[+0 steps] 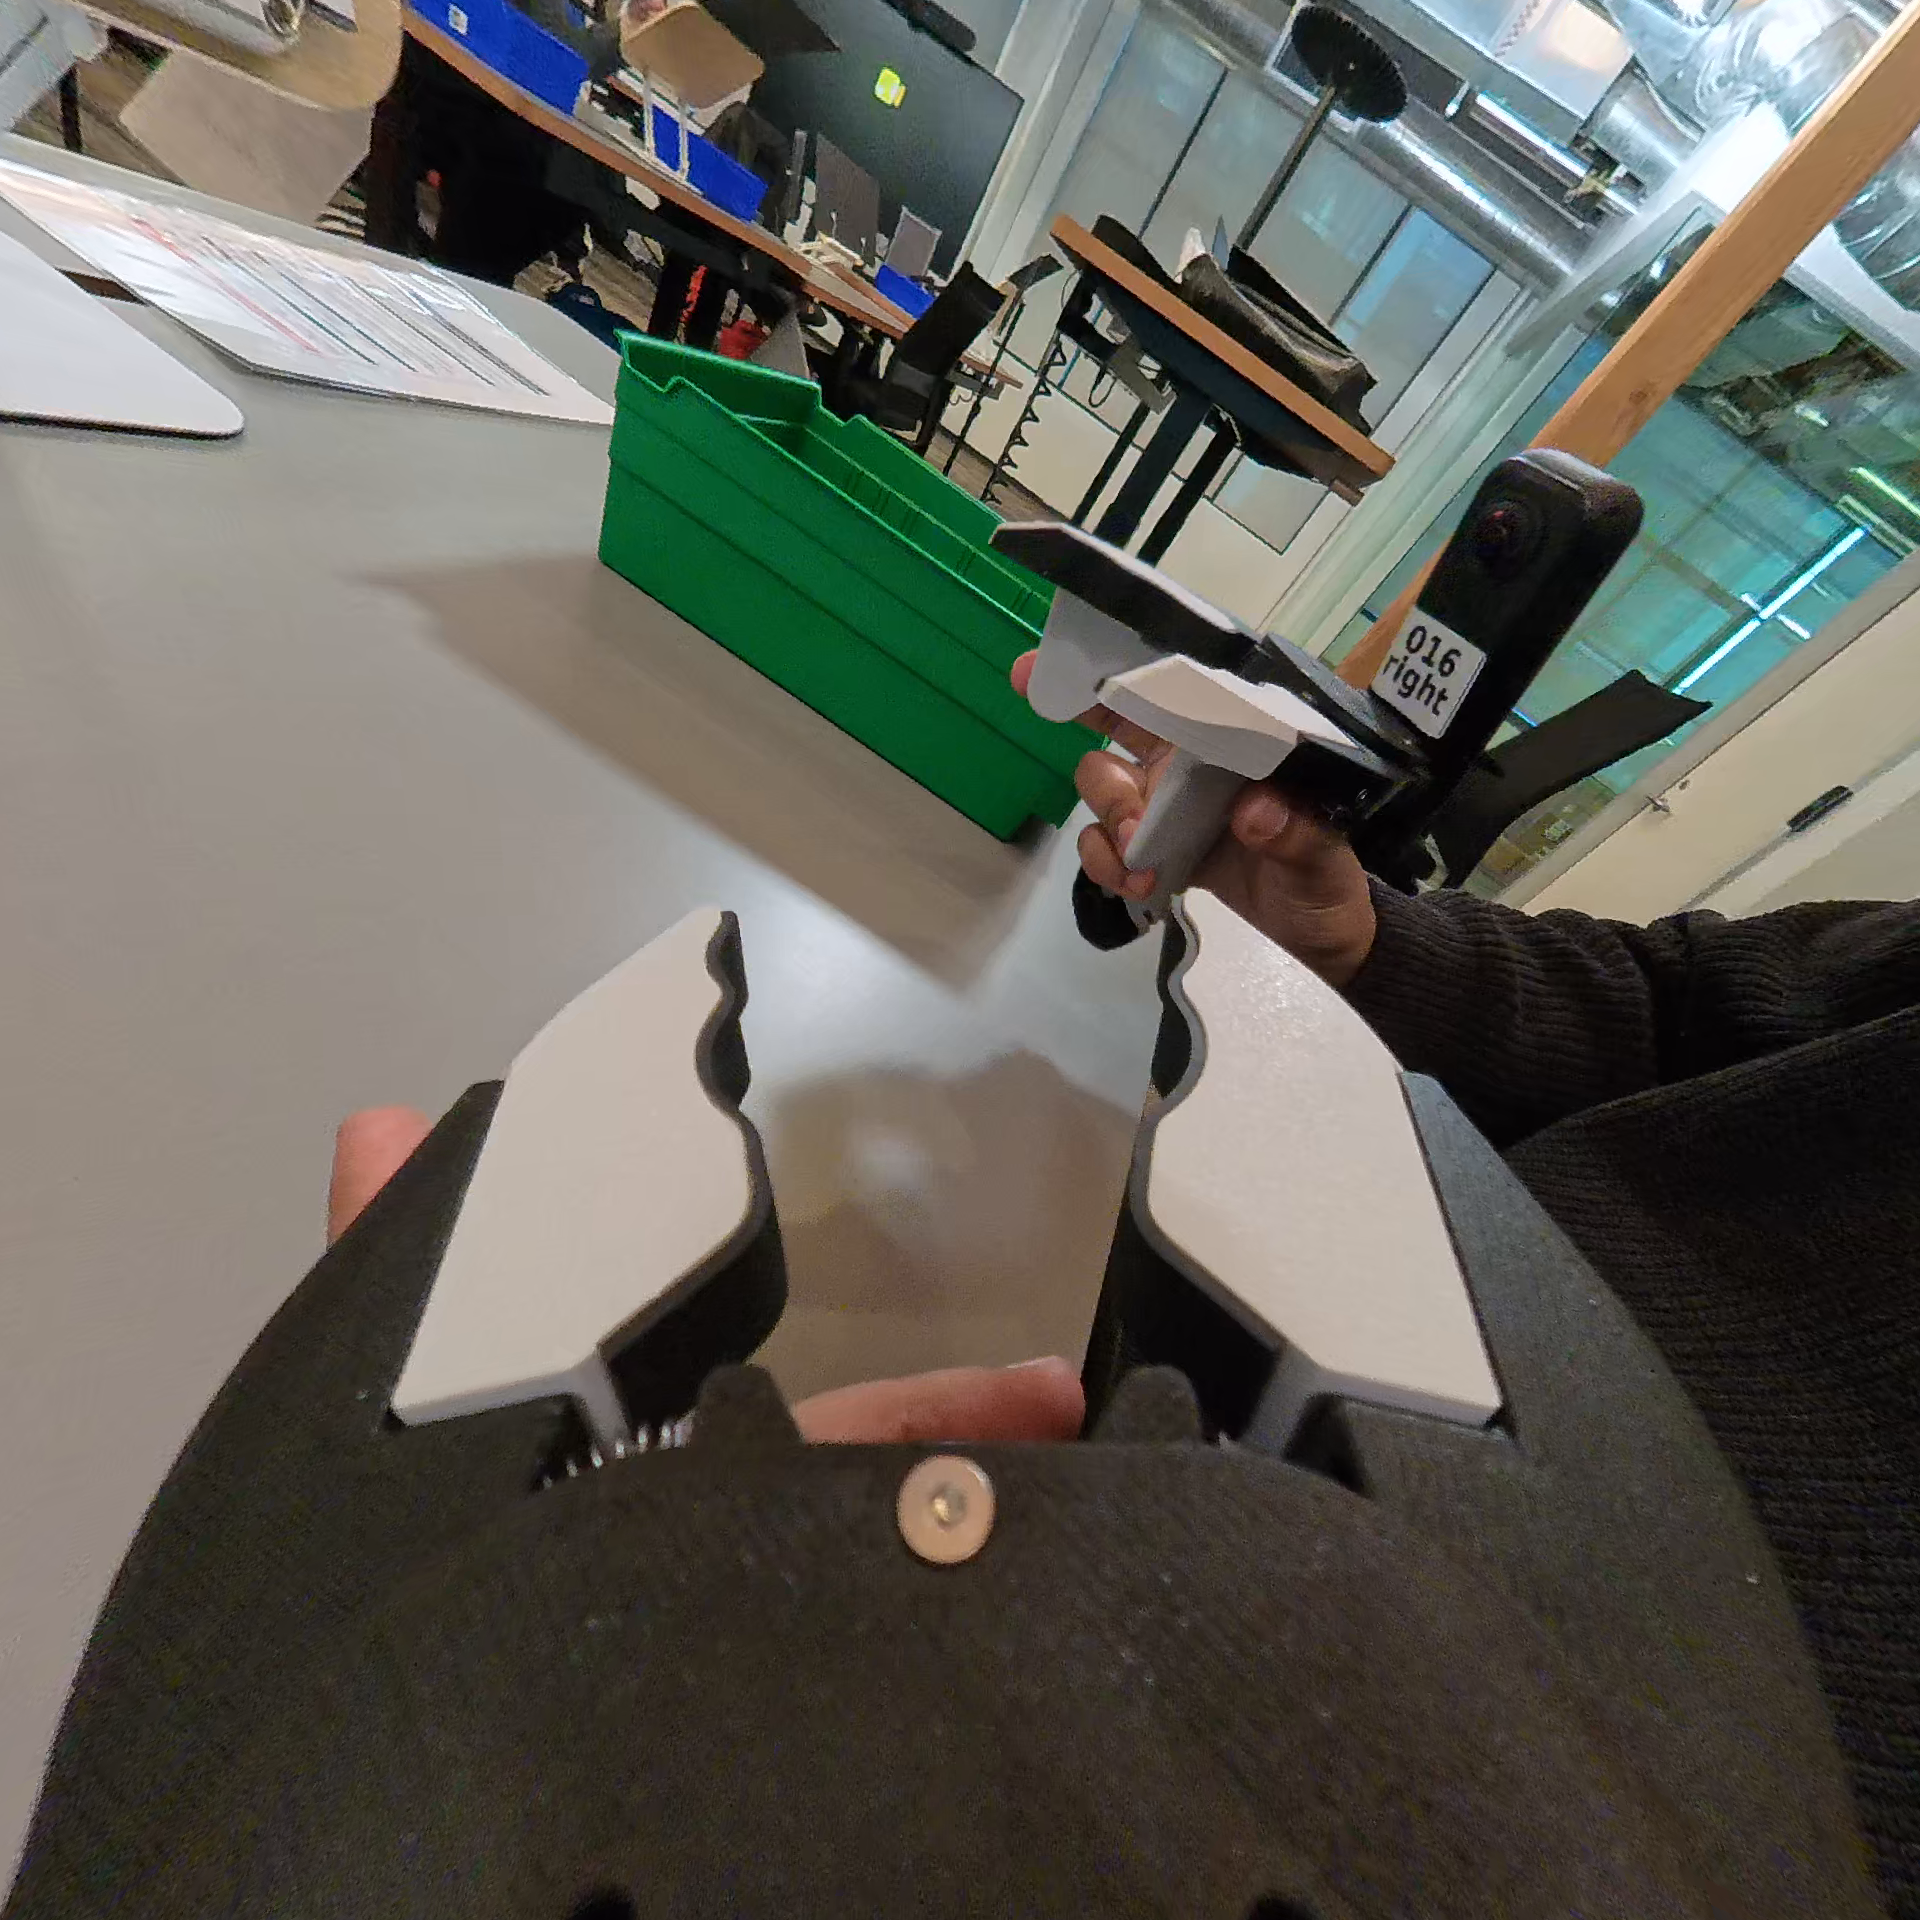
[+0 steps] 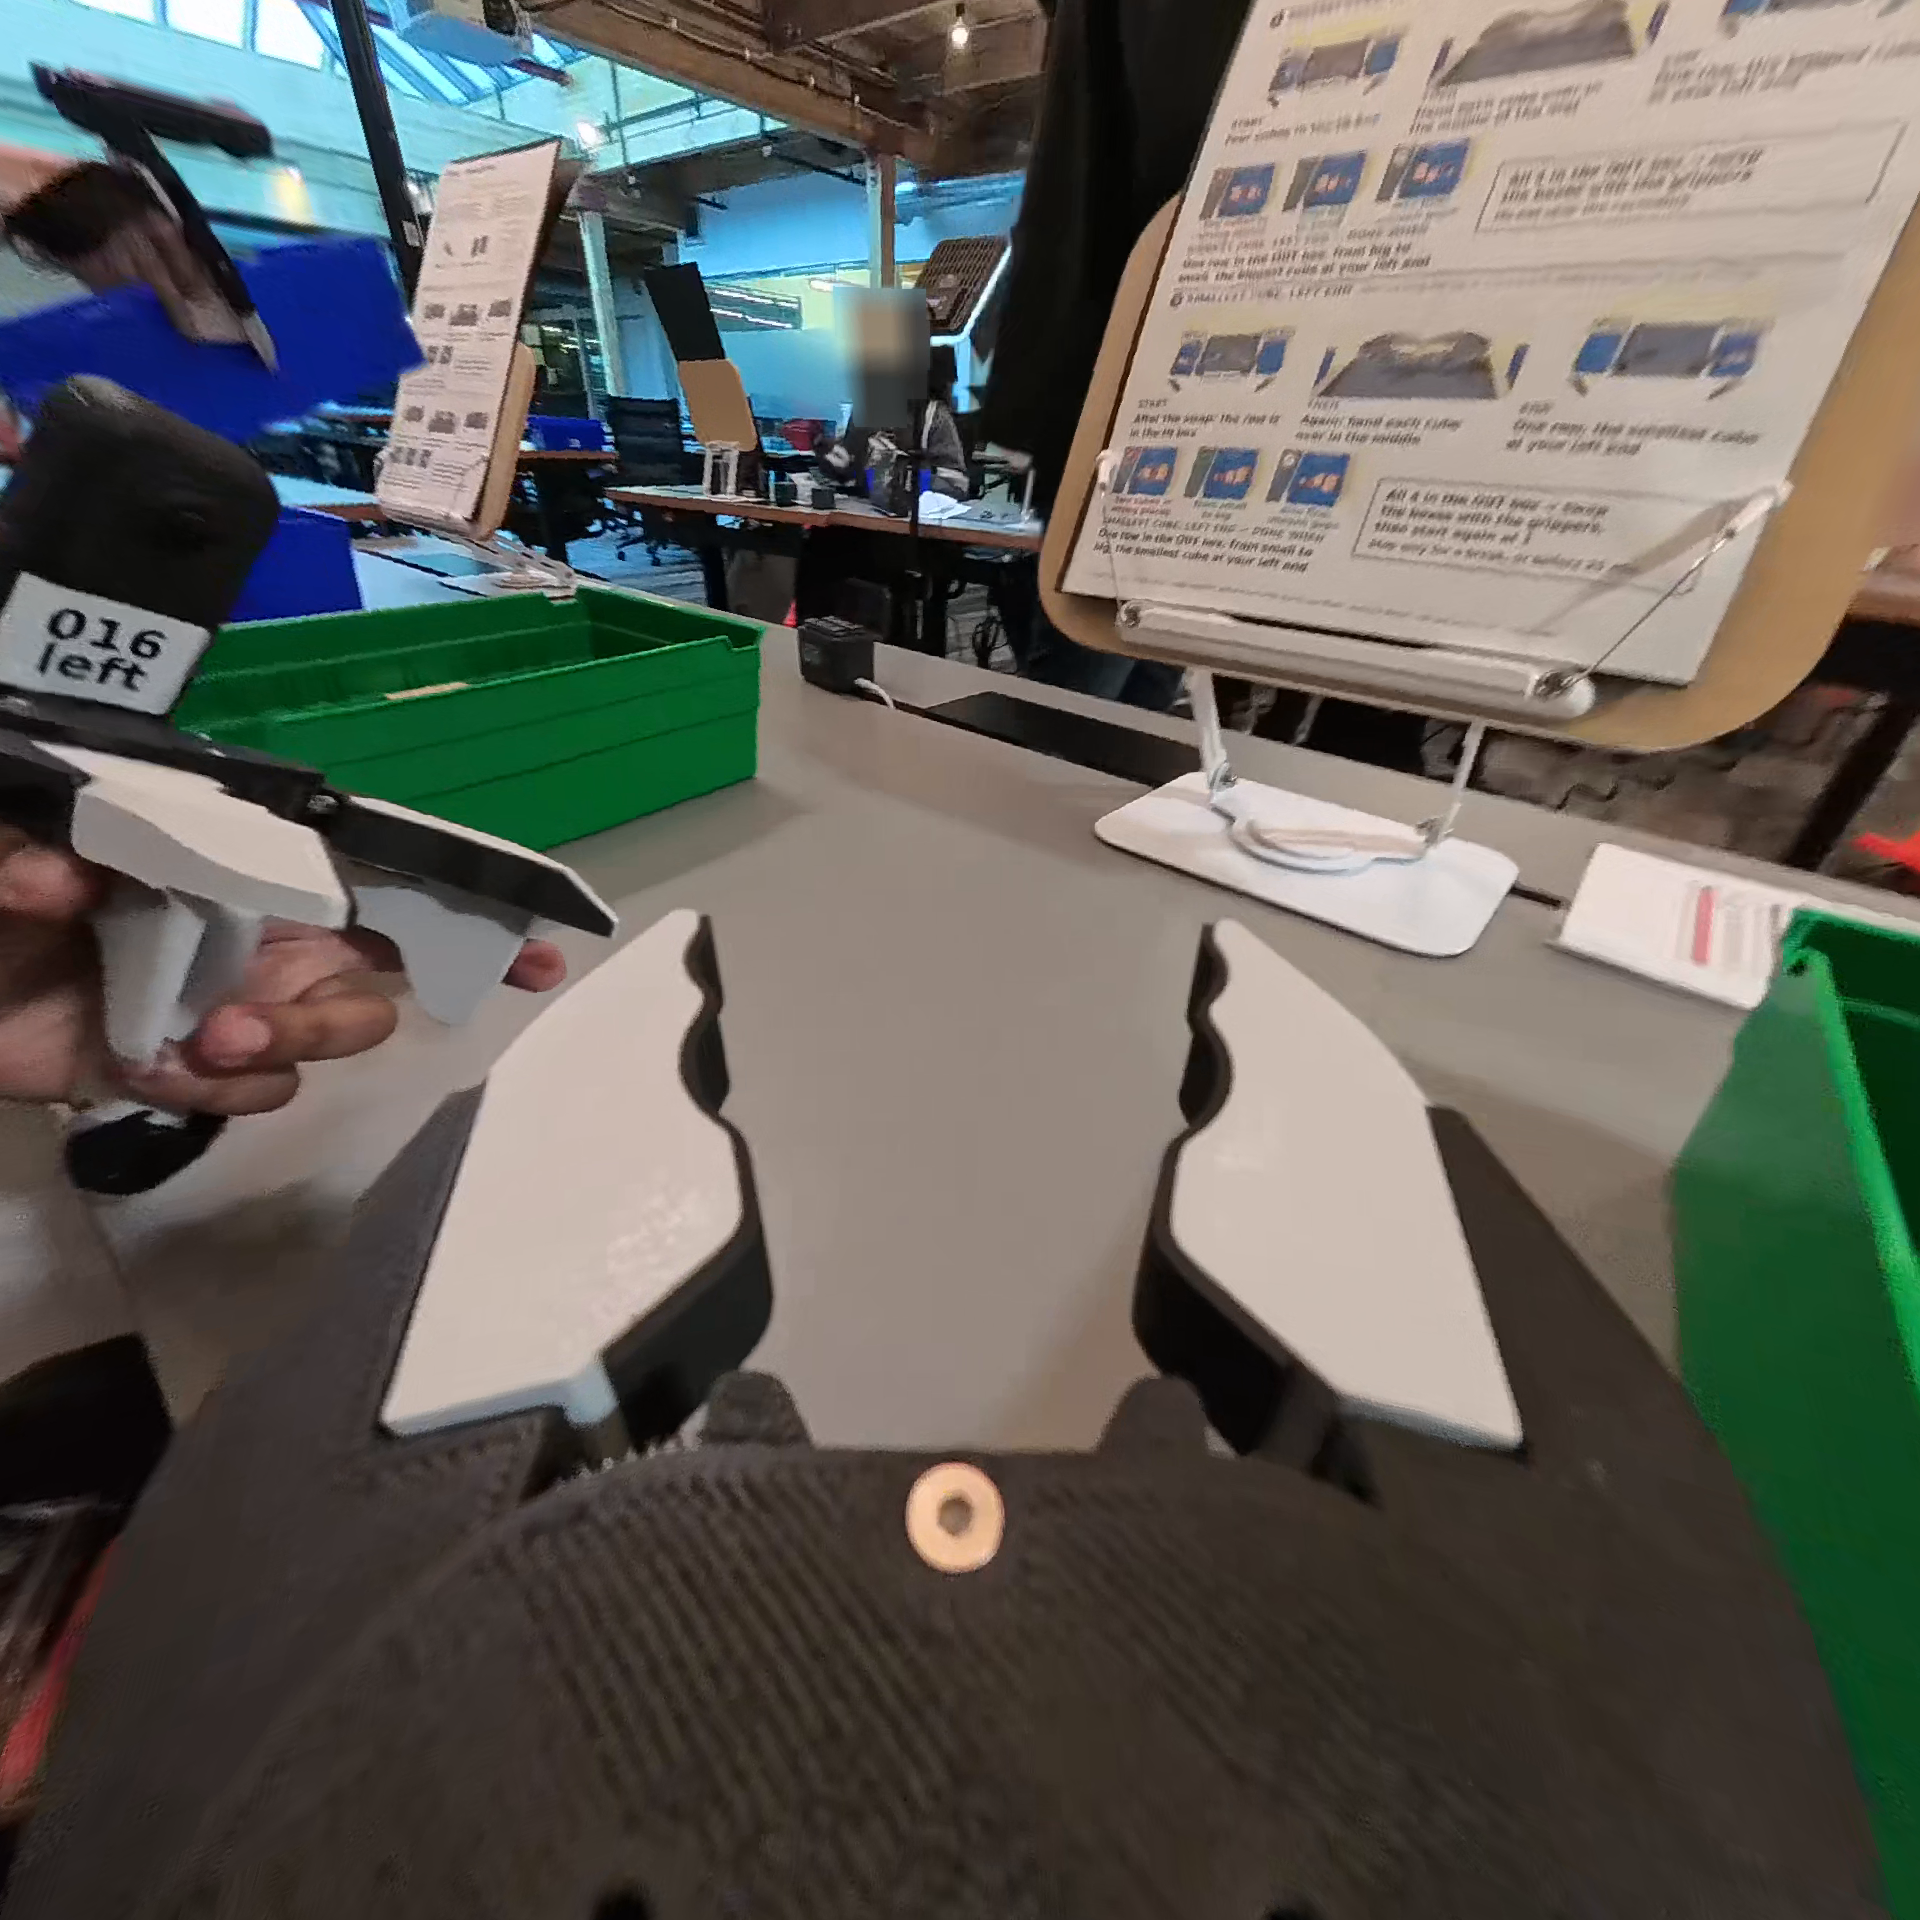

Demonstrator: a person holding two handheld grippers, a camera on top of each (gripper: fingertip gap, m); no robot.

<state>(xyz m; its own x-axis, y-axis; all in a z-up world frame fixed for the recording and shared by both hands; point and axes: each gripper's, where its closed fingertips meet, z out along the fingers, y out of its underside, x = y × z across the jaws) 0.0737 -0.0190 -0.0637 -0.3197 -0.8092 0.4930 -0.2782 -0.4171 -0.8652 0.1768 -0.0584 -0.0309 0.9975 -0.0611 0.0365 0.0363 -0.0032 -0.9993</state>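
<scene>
Both tools are spread and hold nothing. The left gripper [image 1: 956, 925] hangs over the bare grey table [image 1: 312, 727] with only tabletop between its white fingers. The right gripper [image 2: 954, 930] is in the same state, wide apart above the table's middle.

The two grippers sit close together, side by side. In the left wrist view the right one shows off to the right, gripped at the handle by the person's right hand [image 1: 1226, 831], with the right green bin [image 1: 790, 582] just beyond it. In the right wrist view the same bin's near corner fills the right edge, close beside the right finger. The left green bin [image 2: 499, 707] lies farther off to the left, behind the other tool and the left hand [image 2: 260, 1008]. Something thin and pale lies inside it — I cannot tell what.

At the far side stands a document stand [image 2: 1455, 364] on a white base, with a small card [image 2: 1683, 925] to its right.

From my seat, I judge that what wants care is clearance — the grippers are near each other, and the right one is near a bin wall.
</scene>
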